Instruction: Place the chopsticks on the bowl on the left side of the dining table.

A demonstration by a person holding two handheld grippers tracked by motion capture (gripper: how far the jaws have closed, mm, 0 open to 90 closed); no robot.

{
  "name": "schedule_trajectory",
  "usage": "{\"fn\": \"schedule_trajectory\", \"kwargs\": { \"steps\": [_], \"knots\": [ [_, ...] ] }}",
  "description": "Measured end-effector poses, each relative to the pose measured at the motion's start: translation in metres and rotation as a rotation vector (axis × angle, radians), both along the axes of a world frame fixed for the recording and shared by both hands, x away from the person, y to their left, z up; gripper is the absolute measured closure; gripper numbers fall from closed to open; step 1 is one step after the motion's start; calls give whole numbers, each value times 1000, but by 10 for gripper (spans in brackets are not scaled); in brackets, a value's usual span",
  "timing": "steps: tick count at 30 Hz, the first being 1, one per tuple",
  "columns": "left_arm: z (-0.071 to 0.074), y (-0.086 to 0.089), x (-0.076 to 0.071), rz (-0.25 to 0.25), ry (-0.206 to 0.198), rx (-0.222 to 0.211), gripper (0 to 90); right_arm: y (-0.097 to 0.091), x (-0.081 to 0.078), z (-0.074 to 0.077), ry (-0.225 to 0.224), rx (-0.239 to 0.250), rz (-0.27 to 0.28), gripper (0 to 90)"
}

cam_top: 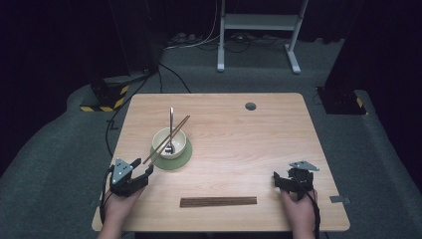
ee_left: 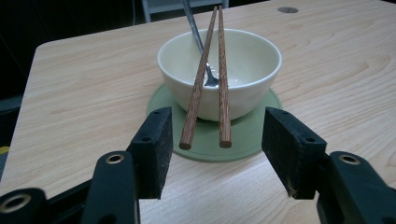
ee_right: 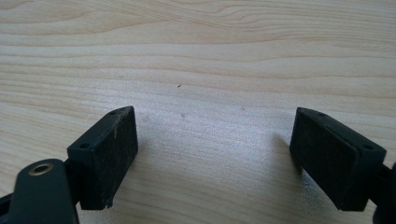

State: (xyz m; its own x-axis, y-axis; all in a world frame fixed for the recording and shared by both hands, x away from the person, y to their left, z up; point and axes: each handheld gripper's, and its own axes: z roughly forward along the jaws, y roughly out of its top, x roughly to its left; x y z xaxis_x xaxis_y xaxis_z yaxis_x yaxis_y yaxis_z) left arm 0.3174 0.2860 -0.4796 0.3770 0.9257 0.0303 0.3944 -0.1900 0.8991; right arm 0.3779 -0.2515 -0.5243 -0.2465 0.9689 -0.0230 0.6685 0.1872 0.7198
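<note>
A cream bowl (cam_top: 175,135) (ee_left: 243,70) stands on a green round coaster (cam_top: 183,158) (ee_left: 243,140) at the table's left middle. A metal spoon (cam_top: 171,119) (ee_left: 192,23) lies in it, handle pointing away. A pair of brown chopsticks (cam_top: 176,128) (ee_left: 223,84) rests across the bowl's rim, the near ends jutting toward my left gripper (cam_top: 143,167) (ee_left: 217,151). That gripper is open; the chopstick ends lie just ahead of the gap and the pads touch nothing. My right gripper (cam_top: 279,181) (ee_right: 215,158) stands open over bare wood at the near right, with nothing between its pads.
A long dark wooden strip (cam_top: 218,201) lies flat near the front edge, between the two hands. A round grey hole (cam_top: 250,106) (ee_left: 287,10) sits at the table's far side. Beyond the table (cam_top: 239,144) are floor cables and a white stand.
</note>
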Motion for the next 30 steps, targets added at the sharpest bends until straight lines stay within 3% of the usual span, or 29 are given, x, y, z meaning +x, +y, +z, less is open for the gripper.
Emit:
{"fn": "schedule_trajectory", "kwargs": {
  "steps": [11, 15, 20, 24, 30],
  "knots": [
    [-8, 7, 1, 59, 16, 0, 407, 0, 0, 0, 0, 1, 0, 152],
    [-13, 8, 5, 43, 29, -4, 412, 0, 0, 0, 0, 1, 0, 152],
    [-16, 5, 7, 20, 18, -12, 473, 0, 0, 0, 0, 1, 0, 152],
    [-18, 1, 11, 7, 0, 26, 505, 0, 0, 0, 0, 1, 0, 152],
    [-20, -2, 16, 1, -22, 41, 542, 0, 0, 0, 0, 1, -1, 152]
  ]
}}
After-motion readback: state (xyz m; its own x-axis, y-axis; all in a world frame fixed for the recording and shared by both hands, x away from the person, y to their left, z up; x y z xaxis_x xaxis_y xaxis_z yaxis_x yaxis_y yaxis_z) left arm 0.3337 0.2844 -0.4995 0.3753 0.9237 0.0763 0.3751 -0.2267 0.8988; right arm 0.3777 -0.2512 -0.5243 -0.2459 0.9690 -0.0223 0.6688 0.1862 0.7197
